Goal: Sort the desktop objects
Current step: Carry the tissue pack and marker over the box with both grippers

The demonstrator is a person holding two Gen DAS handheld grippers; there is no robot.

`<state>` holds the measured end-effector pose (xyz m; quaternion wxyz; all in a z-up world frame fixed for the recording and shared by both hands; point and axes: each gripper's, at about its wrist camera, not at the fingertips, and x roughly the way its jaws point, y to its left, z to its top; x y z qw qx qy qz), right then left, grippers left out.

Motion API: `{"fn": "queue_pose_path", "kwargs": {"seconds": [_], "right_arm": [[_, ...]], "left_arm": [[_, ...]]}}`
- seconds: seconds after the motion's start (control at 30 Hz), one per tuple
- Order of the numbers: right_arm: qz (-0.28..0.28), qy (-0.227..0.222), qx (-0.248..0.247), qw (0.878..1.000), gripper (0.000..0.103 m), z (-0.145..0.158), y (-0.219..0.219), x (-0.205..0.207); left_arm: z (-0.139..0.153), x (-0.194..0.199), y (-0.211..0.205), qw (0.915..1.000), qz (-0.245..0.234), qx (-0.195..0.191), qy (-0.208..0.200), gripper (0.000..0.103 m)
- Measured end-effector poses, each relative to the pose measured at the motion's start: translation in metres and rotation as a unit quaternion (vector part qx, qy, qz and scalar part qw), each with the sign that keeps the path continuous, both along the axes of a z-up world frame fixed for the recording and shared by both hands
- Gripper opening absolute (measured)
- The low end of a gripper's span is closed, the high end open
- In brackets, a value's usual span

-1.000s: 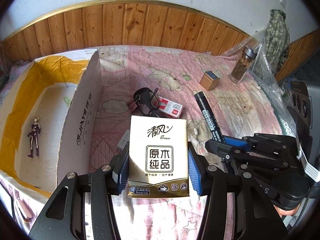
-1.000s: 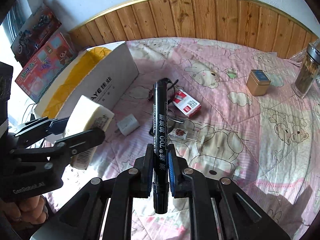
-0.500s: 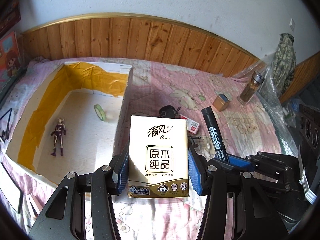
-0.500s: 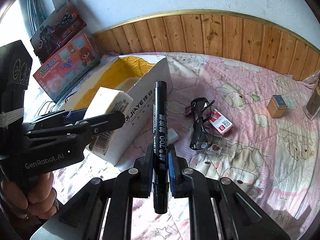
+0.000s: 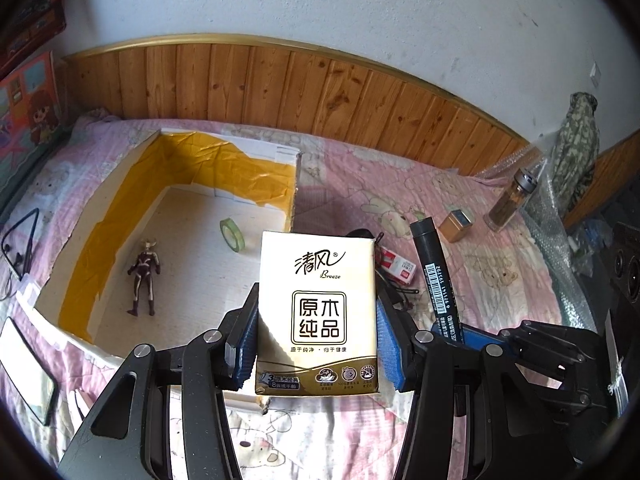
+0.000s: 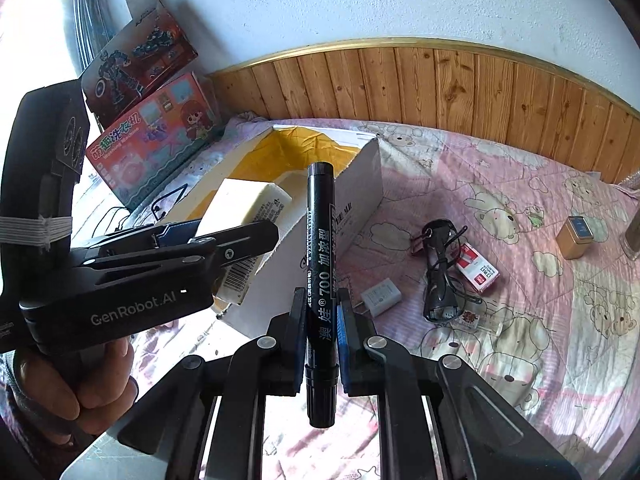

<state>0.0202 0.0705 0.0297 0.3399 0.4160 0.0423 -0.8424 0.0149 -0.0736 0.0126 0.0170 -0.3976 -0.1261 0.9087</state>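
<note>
At the bed's left side, the box (image 5: 100, 240) holds a figurine (image 5: 143, 276) and a tape roll (image 5: 232, 234). Just above its near edge, the left tool (image 5: 316, 344) clamps a tissue pack (image 5: 318, 312), which looks light and squashy, best gripped by its sides. To its right, the right tool (image 6: 322, 336) pinches the marker (image 6: 320, 264), stiff and slick, near its base.

White plaster wall (image 5: 360, 8), wood wainscot (image 5: 280, 80), pink cartoon bedspread (image 6: 520, 208), bright window light (image 6: 24, 8)
</note>
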Motion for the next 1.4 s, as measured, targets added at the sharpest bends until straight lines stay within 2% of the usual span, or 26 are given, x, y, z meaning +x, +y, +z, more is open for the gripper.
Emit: {"fn": "queue_pose_path", "kwargs": {"seconds": [0.43,0.67,0.97,1.4], "right_arm": [[0.024,0.012,0.017,0.999,0.014,0.008,-0.041,0.001],[0.038,0.016,0.021,0.999,0.014,0.013,-0.068,-0.005],[0.050,0.023,0.032,0.998,0.014,0.019,-0.096,-0.019],[0.068,0.028,0.077,0.994,0.014,0.009,-0.140,-0.049]], "left_arm": [[0.000,-0.005,-0.045,0.9990,0.037,0.023,-0.003,0.052],[-0.003,-0.010,-0.068,0.9973,0.053,0.051,-0.008,0.052],[-0.019,-0.021,-0.103,0.9904,0.090,0.100,-0.032,0.052],[-0.044,-0.033,-0.134,0.9797,0.134,0.130,-0.072,0.052]]}}
